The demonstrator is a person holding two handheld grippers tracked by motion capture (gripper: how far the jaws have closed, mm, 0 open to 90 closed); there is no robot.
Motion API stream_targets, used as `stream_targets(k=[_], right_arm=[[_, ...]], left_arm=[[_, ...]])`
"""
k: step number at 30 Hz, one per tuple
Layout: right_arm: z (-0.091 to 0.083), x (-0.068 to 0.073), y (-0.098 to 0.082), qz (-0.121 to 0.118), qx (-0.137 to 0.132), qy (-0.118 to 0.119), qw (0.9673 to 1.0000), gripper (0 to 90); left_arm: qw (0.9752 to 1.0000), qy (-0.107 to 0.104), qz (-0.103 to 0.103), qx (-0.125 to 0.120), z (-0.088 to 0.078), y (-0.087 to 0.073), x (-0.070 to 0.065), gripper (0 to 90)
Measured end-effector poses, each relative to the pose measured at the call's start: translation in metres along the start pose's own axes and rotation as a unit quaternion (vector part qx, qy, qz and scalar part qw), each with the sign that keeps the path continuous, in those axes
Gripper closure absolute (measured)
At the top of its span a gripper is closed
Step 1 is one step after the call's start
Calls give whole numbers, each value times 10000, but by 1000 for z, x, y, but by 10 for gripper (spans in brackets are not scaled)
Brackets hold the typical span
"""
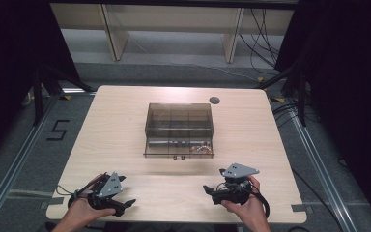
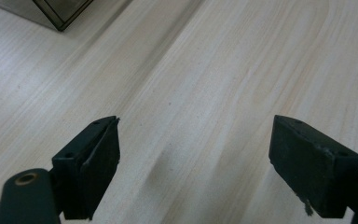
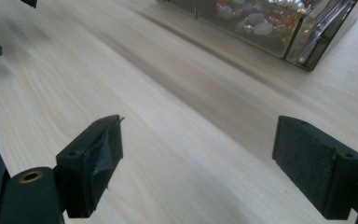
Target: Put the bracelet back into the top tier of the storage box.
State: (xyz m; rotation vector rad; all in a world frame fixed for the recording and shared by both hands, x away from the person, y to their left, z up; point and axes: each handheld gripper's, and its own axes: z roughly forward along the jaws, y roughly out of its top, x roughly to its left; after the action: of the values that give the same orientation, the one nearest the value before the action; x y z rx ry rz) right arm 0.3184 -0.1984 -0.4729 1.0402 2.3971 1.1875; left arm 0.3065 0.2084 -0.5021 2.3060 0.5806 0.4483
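Observation:
A smoky clear plastic box point(image 1: 178, 121) stands in the middle of the wooden table point(image 1: 116, 130). Its front drawer point(image 1: 178, 148) is pulled out, with pale and orange beads point(image 3: 254, 18) at its right end. My left gripper point(image 1: 125, 194) rests near the table's front left edge, held in a hand, jaws wide apart over bare wood point(image 2: 193, 154). My right gripper point(image 1: 213, 181) lies at the front right, also open, with nothing between its fingers point(image 3: 198, 149). A corner of the box point(image 2: 56, 11) shows in the left gripper view.
A round dark cable hole point(image 1: 214, 100) sits near the table's back edge. Wooden furniture legs point(image 1: 116, 34) and loose cables point(image 1: 265, 38) lie beyond the table. A "5" mark point(image 1: 58, 129) is on the floor at the left.

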Motion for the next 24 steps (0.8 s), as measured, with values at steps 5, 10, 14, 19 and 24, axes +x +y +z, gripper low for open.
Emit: stream_targets(k=[5,10,14,19,24], right_arm=[[0,4,-5,1,22,19,10000,167],[2,5,-8,-99,16,54,9999,167],[2,7,-10,-18,46,-4,10000,166],[1,9,-14,4,76,-12,10000,165],[1,13,-17,41,86,-54,9999,165]], left_arm=[[10000,1,25,15,0,0,0,163],[10000,1,19,18,0,0,0,162],[10000,-1,15,17,0,0,0,162],[10000,-2,15,17,0,0,0,162],[10000,-4,12,17,0,0,0,162]])
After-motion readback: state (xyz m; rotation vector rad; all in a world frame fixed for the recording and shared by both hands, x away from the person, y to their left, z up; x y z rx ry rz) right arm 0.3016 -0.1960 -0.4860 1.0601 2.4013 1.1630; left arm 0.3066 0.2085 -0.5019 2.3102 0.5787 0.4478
